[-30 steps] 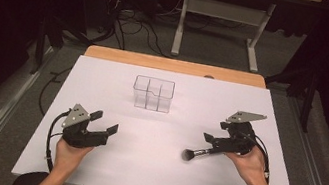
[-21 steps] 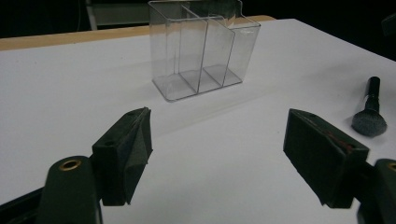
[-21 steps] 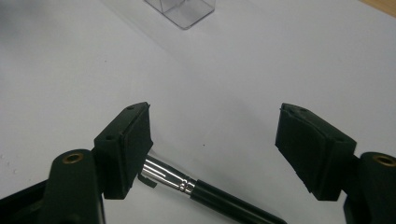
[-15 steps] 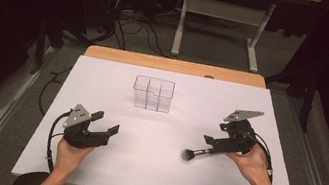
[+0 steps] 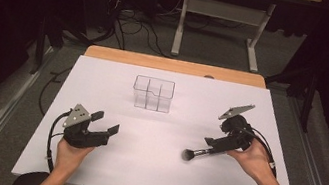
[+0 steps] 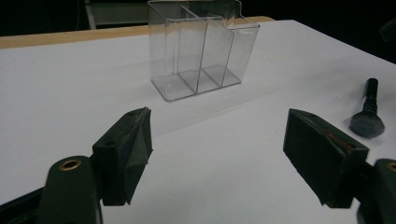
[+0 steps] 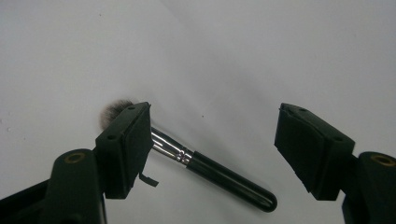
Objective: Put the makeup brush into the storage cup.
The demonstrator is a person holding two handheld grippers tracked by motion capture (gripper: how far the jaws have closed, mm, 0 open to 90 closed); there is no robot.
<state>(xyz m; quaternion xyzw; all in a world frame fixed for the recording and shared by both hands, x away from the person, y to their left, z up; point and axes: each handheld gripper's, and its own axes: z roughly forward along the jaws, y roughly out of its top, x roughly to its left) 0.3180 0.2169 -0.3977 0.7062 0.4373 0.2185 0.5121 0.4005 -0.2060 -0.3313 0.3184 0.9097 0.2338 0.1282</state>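
A black makeup brush (image 5: 199,152) lies flat on the white table sheet (image 5: 147,181), its bristle head toward the left. My right gripper (image 5: 214,144) hovers just over its handle, jaws wide open. In the right gripper view my right gripper (image 7: 215,112) straddles the brush (image 7: 219,175): the bristle end passes behind the left jaw and the handle tip lies between the jaws, with neither pad touching it. My left gripper (image 5: 106,121) rests at the left, open and with nothing in it. In the left gripper view my left gripper (image 6: 219,119) faces a clear divided organizer (image 6: 201,51) and the brush (image 6: 369,112).
The clear organizer (image 5: 153,94) stands upright at the back middle of the sheet. A wooden table edge (image 5: 172,65) runs behind it. Cables trail from both grippers off the near edge. Beyond the table are a dark floor and a desk frame (image 5: 218,15).
My right gripper has shifted slightly over the brush handle and its top plate has tilted a little. The brush, the organizer and my left gripper have stayed put.
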